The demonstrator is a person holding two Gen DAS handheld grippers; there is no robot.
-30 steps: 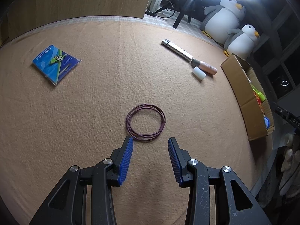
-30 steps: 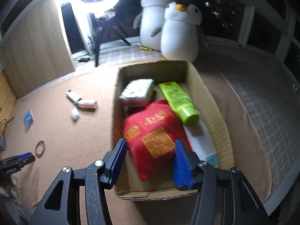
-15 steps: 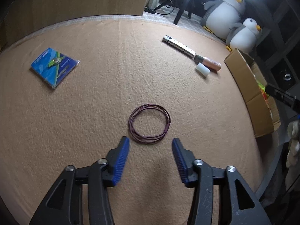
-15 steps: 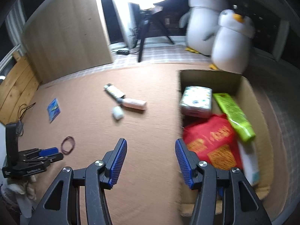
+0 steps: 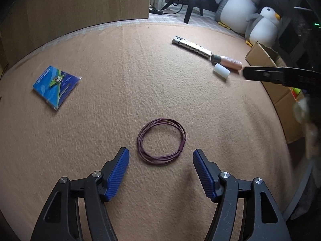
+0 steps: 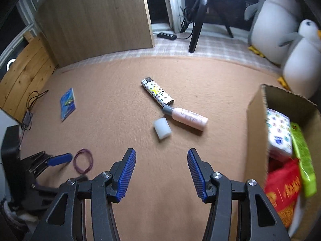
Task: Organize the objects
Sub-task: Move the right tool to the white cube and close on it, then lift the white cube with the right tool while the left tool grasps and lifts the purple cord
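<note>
The left gripper [image 5: 161, 156] is being opened, empty, fingers flanking the purple cord ring [image 5: 161, 141] lying on bare tan surface [image 5: 140, 84]. The right gripper [image 6: 161, 159] is being held released over open surface; the cardboard box [image 6: 257, 124] is being cut off at the right edge.

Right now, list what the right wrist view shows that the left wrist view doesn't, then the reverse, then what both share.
Only the right wrist view shows inside the cardboard box: a patterned tissue pack, a green tube and a red bag. It also shows the lighter's printed pattern.

Only the left wrist view shows the purple cord loop lying just ahead of the left gripper, whose jaws are opening with nothing between them.

Both show the blue packet, pink bottle, white cap and two penguin toys. The right gripper is open and empty.
</note>
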